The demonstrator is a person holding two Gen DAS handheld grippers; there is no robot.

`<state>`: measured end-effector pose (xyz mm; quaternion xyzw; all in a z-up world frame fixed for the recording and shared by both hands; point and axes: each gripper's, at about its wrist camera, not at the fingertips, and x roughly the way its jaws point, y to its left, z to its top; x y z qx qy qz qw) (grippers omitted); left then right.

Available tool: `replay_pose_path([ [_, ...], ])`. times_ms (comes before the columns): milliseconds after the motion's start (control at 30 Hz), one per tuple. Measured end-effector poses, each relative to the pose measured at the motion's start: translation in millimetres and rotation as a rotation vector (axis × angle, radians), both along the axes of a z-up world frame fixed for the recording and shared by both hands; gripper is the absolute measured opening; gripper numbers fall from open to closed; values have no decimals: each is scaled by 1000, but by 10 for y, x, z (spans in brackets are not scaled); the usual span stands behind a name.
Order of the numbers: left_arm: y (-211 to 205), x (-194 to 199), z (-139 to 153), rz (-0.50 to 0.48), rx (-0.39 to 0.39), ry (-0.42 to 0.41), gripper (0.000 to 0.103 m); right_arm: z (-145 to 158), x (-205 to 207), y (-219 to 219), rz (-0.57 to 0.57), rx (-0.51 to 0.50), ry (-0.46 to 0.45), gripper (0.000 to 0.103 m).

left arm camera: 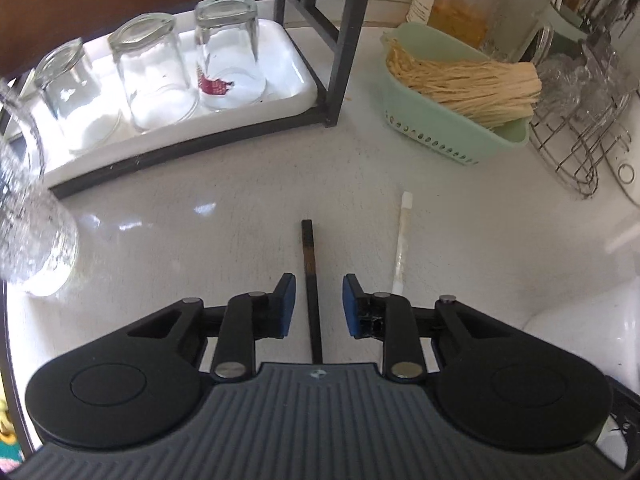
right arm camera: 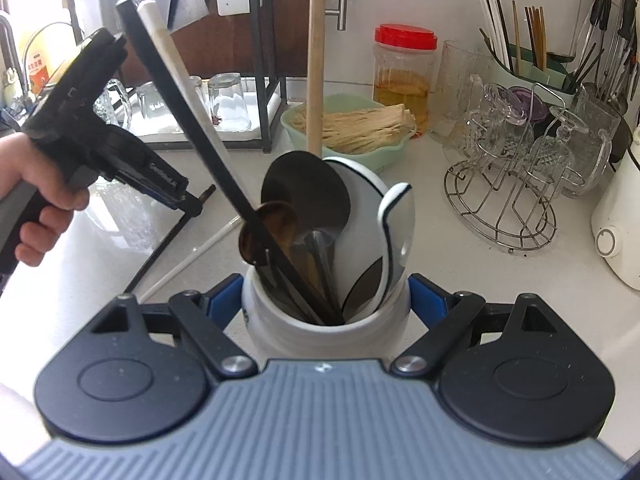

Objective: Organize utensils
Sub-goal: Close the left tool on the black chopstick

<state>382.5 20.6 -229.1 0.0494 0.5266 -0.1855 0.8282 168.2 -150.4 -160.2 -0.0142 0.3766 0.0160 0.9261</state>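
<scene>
The left gripper (left arm camera: 319, 306) points down at the smooth pale counter (left arm camera: 240, 200). A thin black chopstick (left arm camera: 311, 280) lies flat between its blue pads (left arm camera: 287, 306), which sit close on each side but do not touch it. A white chopstick (left arm camera: 401, 248) lies just beside it. A hand (right arm camera: 32, 208) grips the left tool's handle.

The right gripper (right arm camera: 328, 300) squeezes a round, shiny white holder (right arm camera: 320, 336). In it stand a long black chopstick (right arm camera: 192, 120), a wooden handle (right arm camera: 315, 72) and dark spoons (right arm camera: 304, 196).
</scene>
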Motion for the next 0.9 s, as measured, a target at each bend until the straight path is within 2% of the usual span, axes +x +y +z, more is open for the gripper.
replay_pose_path([
  [233, -101, 128, -81, -24, 38, -10, 29, 4, 23, 19, -10, -12, 7, 90],
  [400, -182, 158, -87, -43, 96, -34, 12, 3, 37, 22, -14, -12, 5, 90],
  [667, -235, 189, -75, -70, 105, -23, 7, 5, 56, 27, -13, -14, 9, 90],
  [900, -215, 61, 34, -50, 63, -41, 7, 3, 58, 19, -10, -9, 11, 90],
])
